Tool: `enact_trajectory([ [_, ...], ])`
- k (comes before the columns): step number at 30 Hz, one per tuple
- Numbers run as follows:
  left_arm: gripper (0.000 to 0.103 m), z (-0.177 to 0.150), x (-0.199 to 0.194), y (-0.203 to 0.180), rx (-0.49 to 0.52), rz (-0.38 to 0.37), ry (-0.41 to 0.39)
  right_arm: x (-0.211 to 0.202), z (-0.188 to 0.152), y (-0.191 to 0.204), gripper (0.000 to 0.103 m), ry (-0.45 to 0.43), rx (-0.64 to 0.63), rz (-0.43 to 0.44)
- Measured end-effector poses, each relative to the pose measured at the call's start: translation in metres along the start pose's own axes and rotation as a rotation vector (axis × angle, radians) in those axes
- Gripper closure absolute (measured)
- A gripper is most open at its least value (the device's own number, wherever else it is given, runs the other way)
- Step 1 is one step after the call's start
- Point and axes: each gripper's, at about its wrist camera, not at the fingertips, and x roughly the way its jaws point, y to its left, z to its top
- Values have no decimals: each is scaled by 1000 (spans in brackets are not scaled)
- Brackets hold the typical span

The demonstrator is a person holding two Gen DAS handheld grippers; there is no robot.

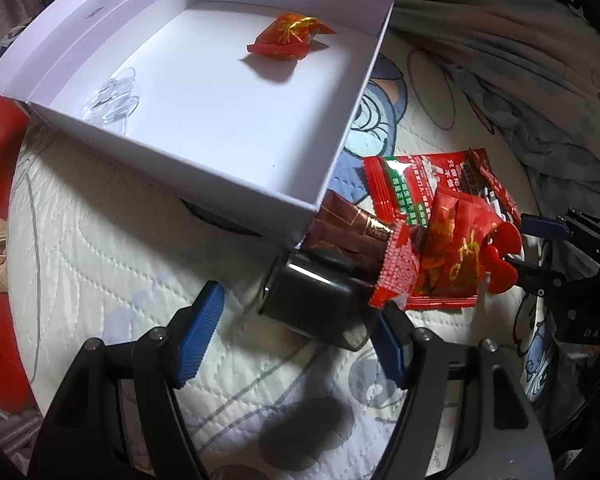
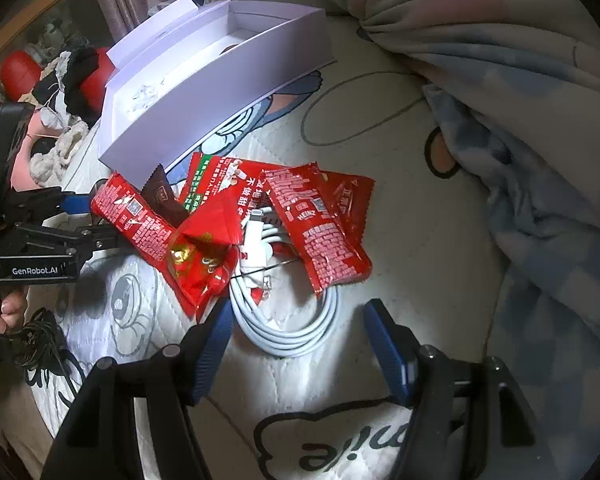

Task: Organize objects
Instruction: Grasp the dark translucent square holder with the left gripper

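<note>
A white open box (image 1: 180, 152) lies on the bed, with a red gold-printed candy (image 1: 288, 36) and a clear plastic piece (image 1: 112, 96) inside. Beside its near corner is a heap of red snack packets (image 1: 440, 220) and a brown packet (image 1: 348, 220). A dark glossy block (image 1: 312, 300) lies partly under them, just ahead of my left gripper (image 1: 296, 340), which is open and empty. My right gripper (image 2: 300, 340) hangs open over a coiled white cable (image 2: 292, 336), which the red Heinz packets (image 2: 320, 232) partly cover. The pads touch nothing.
A rumpled blue-grey blanket (image 2: 520, 80) is bunched along the right side. Red cushions and clothes (image 2: 72, 76) lie beyond the box (image 2: 228, 92). A tangled black cord (image 2: 40, 340) sits by the hand (image 2: 8, 312) that holds the left gripper (image 2: 84, 220). The quilted cartoon sheet (image 1: 100, 240) is bare at the near left.
</note>
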Motion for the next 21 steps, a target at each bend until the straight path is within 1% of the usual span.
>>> enact_trajectory([
  [8,34,19,8,-14,-4,-6,-12,2,-1,0,35,-15,-7,27],
  [11,34,26,10,-19,-16,-15,-22,2,-1,5,43,-12,-26,32],
  [13,35,30,10,-22,-22,-26,-33,2,-3,9,46,-15,-44,27],
  [15,38,35,9,-28,-27,-35,-51,2,-3,10,49,-14,-50,30],
  [17,46,40,10,-34,-26,-31,-55,1,-4,10,50,-18,-46,35],
  [18,48,43,10,-38,-24,-30,-58,1,-4,10,51,-18,-44,39],
  [20,52,39,13,-40,-21,-30,-59,0,-5,11,52,-19,-43,37],
  [21,52,30,14,-33,-19,-28,-59,0,-5,11,52,-19,-45,36],
])
